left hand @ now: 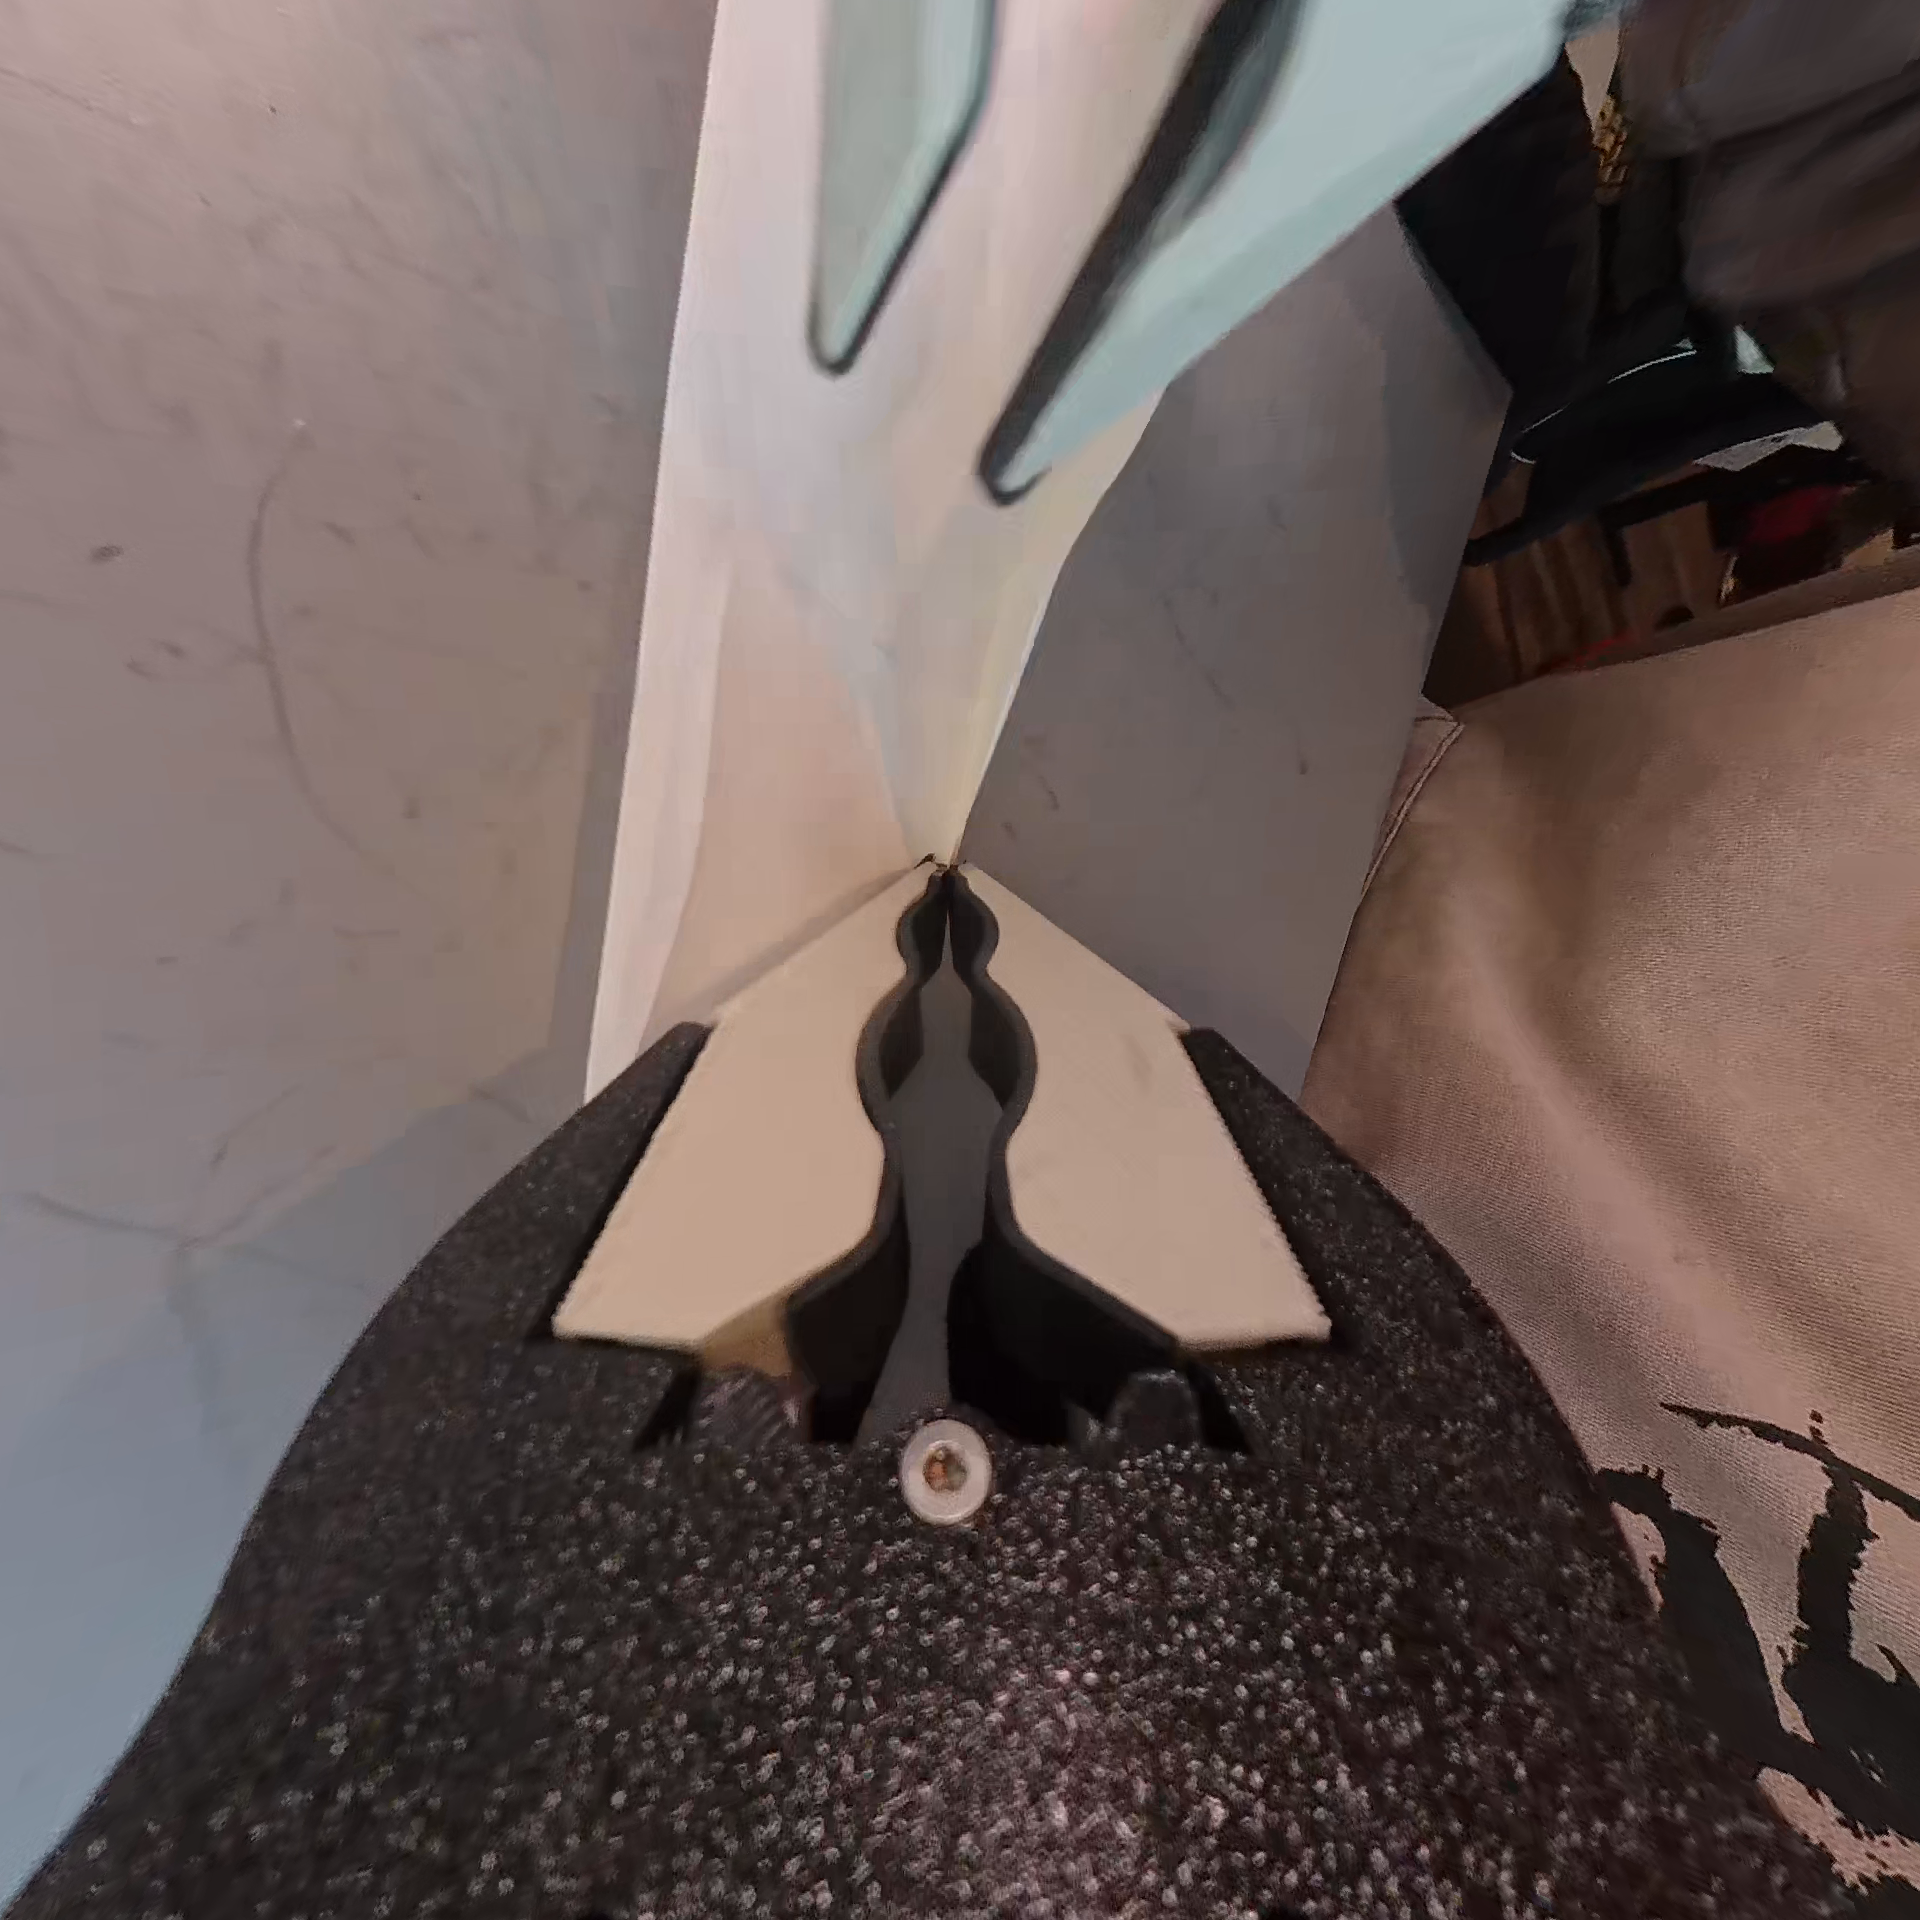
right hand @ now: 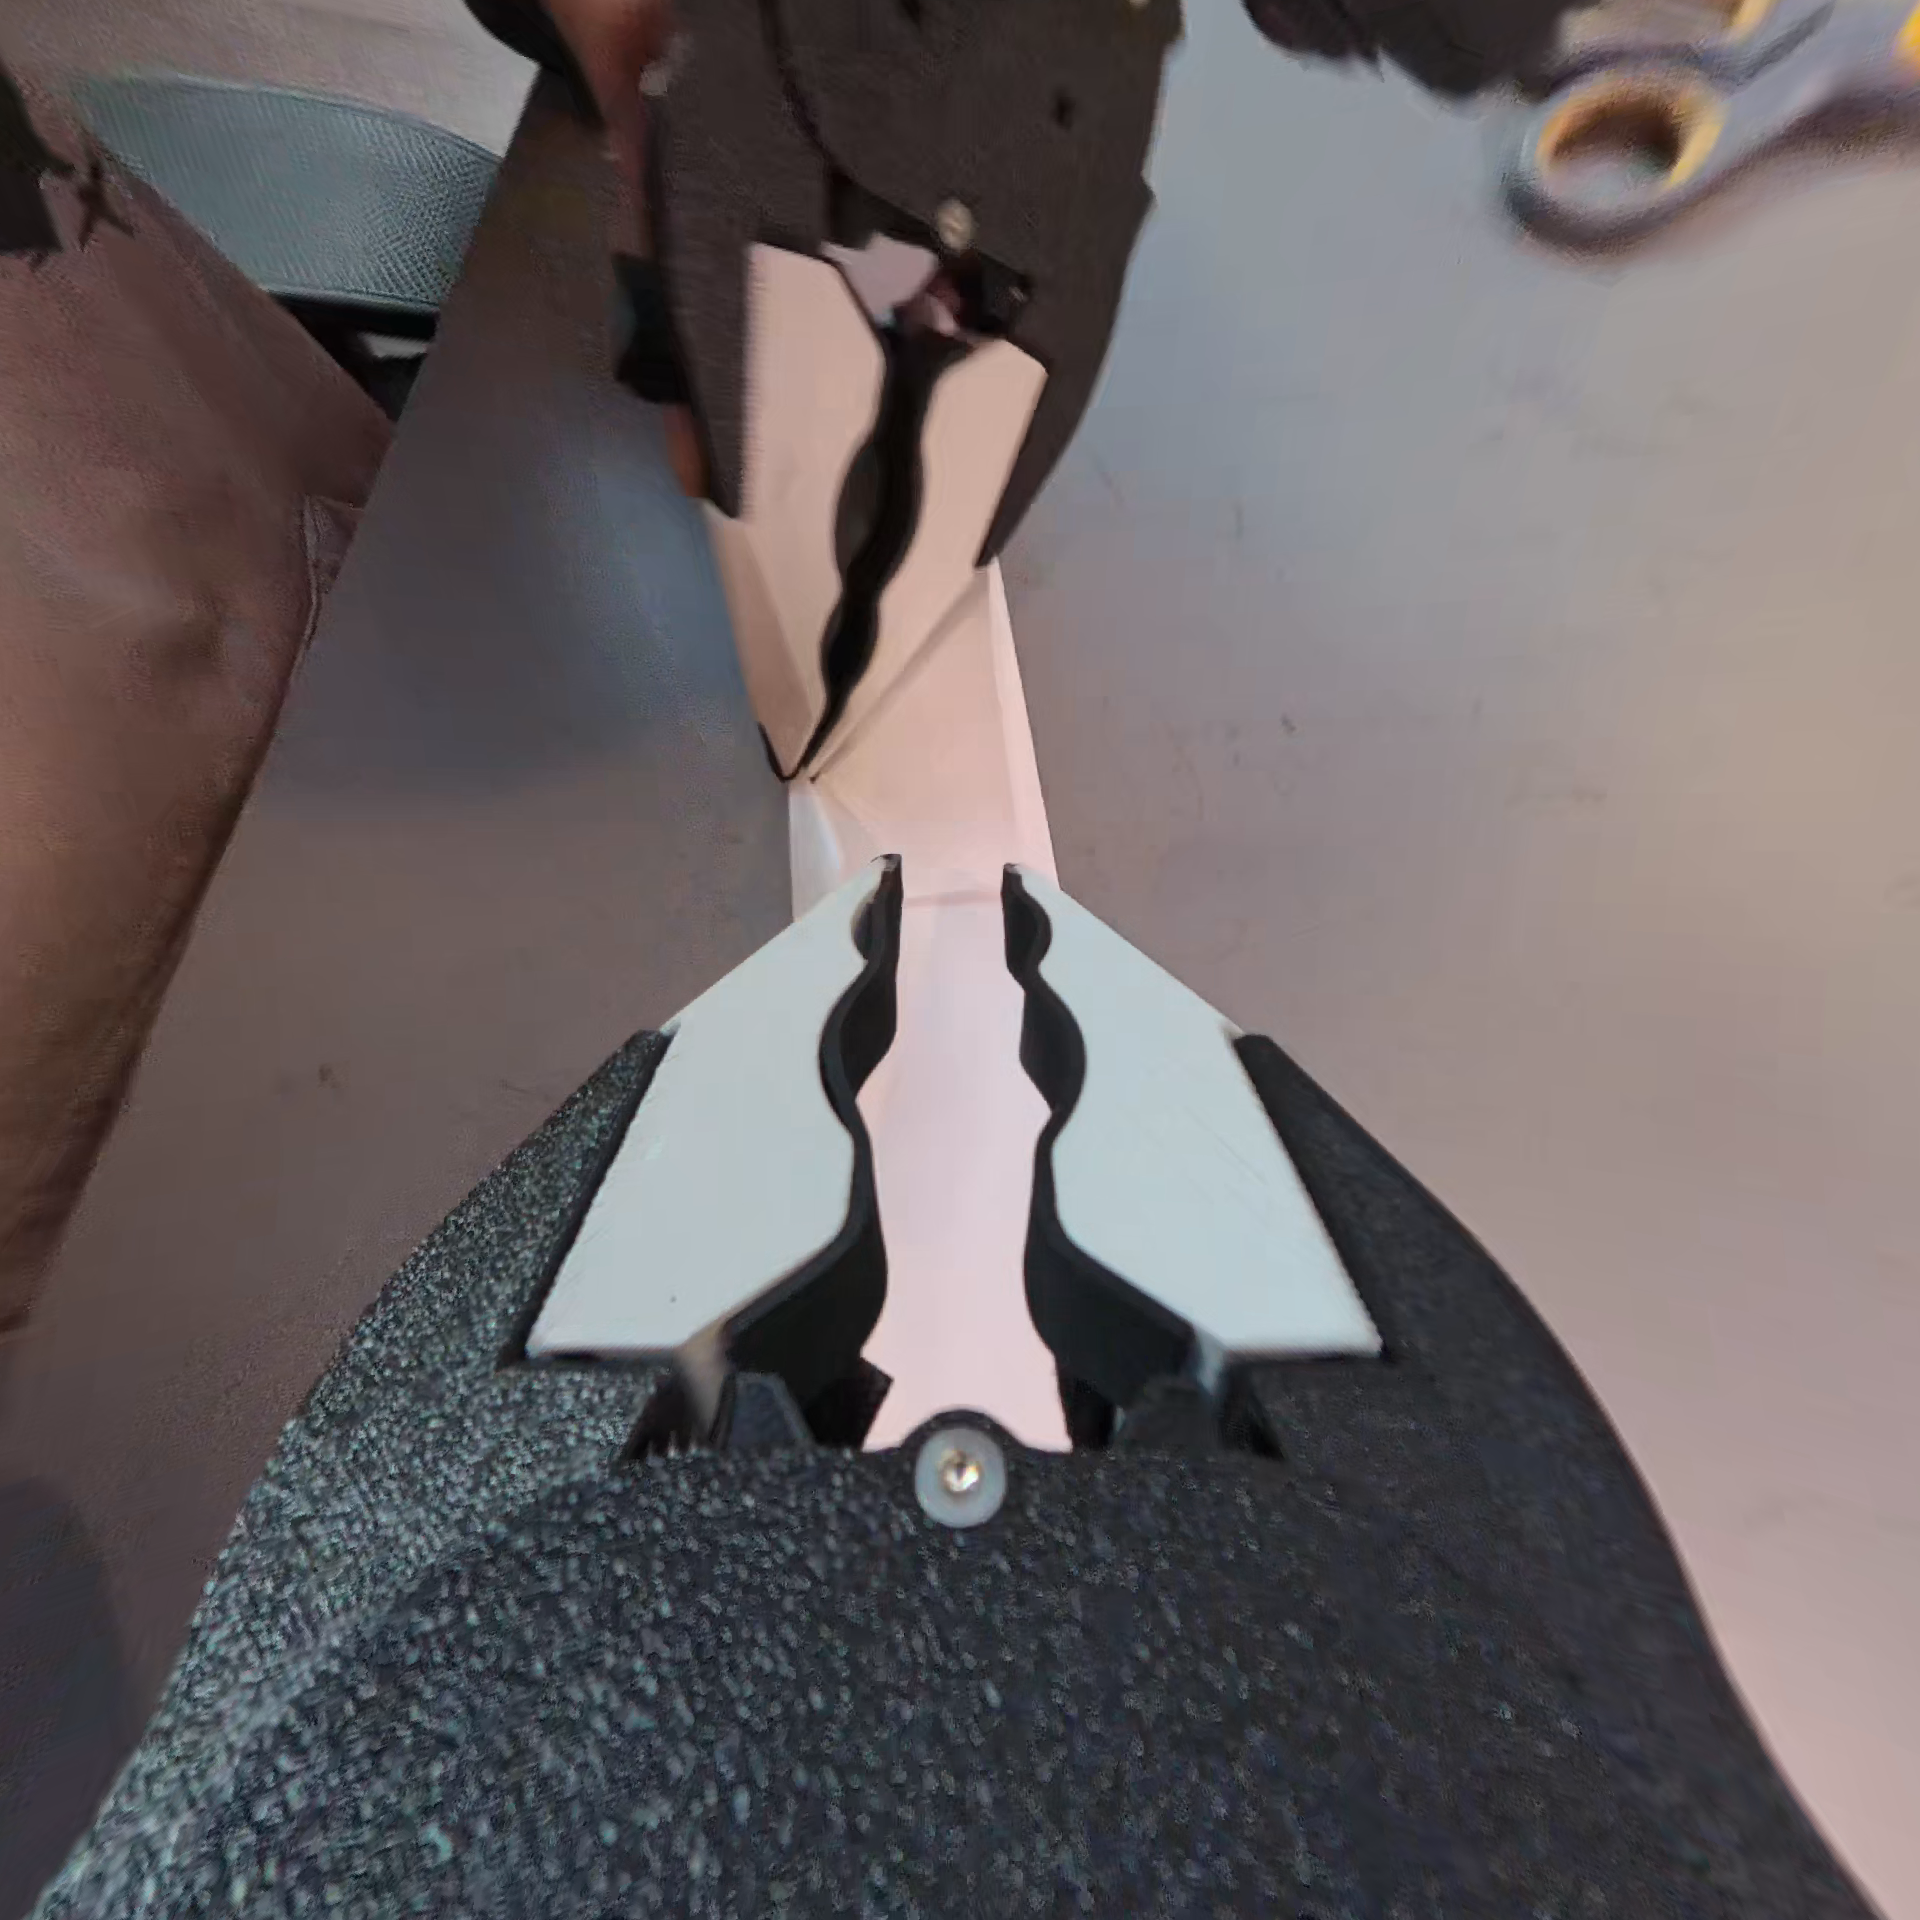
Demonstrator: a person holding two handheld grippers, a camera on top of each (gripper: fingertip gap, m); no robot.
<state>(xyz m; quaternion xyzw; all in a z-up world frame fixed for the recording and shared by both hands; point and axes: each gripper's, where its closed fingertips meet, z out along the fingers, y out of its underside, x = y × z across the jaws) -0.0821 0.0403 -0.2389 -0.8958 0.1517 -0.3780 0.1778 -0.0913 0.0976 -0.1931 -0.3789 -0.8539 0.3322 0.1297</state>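
Paper is the landmark: a long white paper strip [left hand: 831, 665] is lying across the grey counter [left hand: 312, 623], and we are holding it at two places. Our left gripper [left hand: 943, 878] is clenched, its tips pinching the strip so that creases are fanning out from the pinch point. In the right wrist view that same gripper [right hand: 795, 764] is showing farther up the strip, its jaws pressed together on the paper.

Our right gripper [right hand: 943, 873] is released, its jaws standing apart with the strip [right hand: 956, 1143] running between them; we cannot tell whether the pads are touching the paper's edges. In the left wrist view its pale fingers [left hand: 1247, 208] are appearing blurred above the far end of the strip.

Beyond the strip, on the right wrist view's upper right, grey scissors [right hand: 1662, 135] with yellow-lined handle loops are lying on the counter, well apart from the paper. Beside the strip, toward the person, a beige garment [left hand: 1662, 1039] with black markings is filling the counter's edge, and a dark chair seat [right hand: 281, 187] is showing past it.
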